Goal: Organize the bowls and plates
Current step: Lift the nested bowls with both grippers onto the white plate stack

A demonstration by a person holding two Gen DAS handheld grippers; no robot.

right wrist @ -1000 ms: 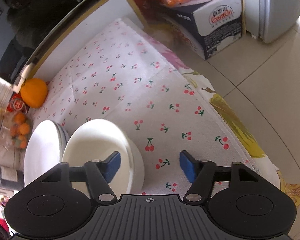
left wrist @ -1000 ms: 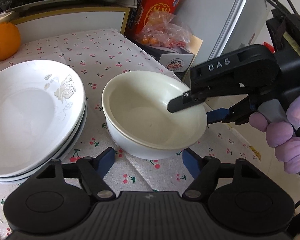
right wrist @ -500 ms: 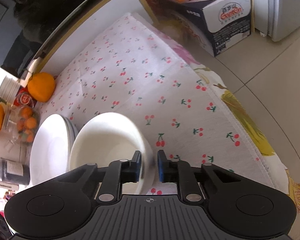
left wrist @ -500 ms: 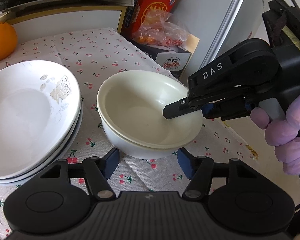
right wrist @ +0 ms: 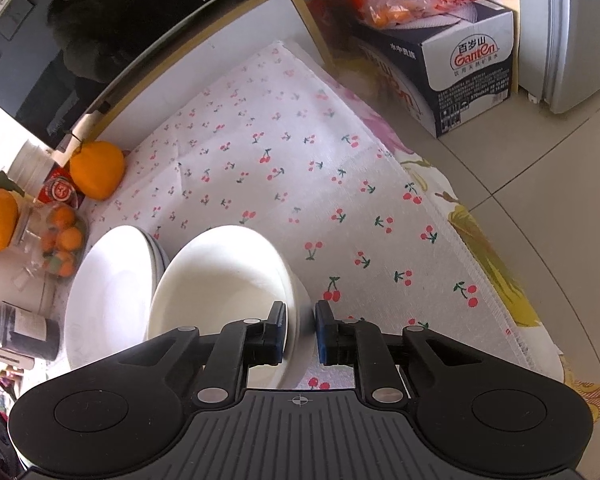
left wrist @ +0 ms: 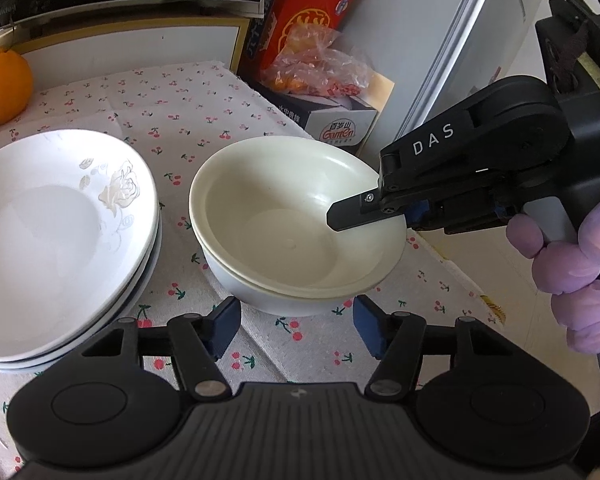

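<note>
On the cherry-print tabletop (left wrist: pixel 204 120): stacked cream bowls (left wrist: pixel 292 216), rim pinched by right gripper (right wrist: pixel 300 330); left gripper (left wrist: pixel 296 326) half-open, empty, near; stacked plates (left wrist: pixel 60 216) left

The right gripper (right wrist: pixel 301 334) has just closed its jaws, one finger inside the bowl (right wrist: pixel 220 280) and one outside, pinching its rim. The left gripper (left wrist: pixel 296 330) stands half open, nothing between its fingers.

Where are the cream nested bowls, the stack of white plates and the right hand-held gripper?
Cream nested bowls (left wrist: pixel 284 236): left wrist view, inside floor of top bowl.
Stack of white plates (left wrist: pixel 48 240): left wrist view, well of top plate.
Right hand-held gripper (right wrist: pixel 300 330): right wrist view, midway between fingertips, at bowl rim.
</note>
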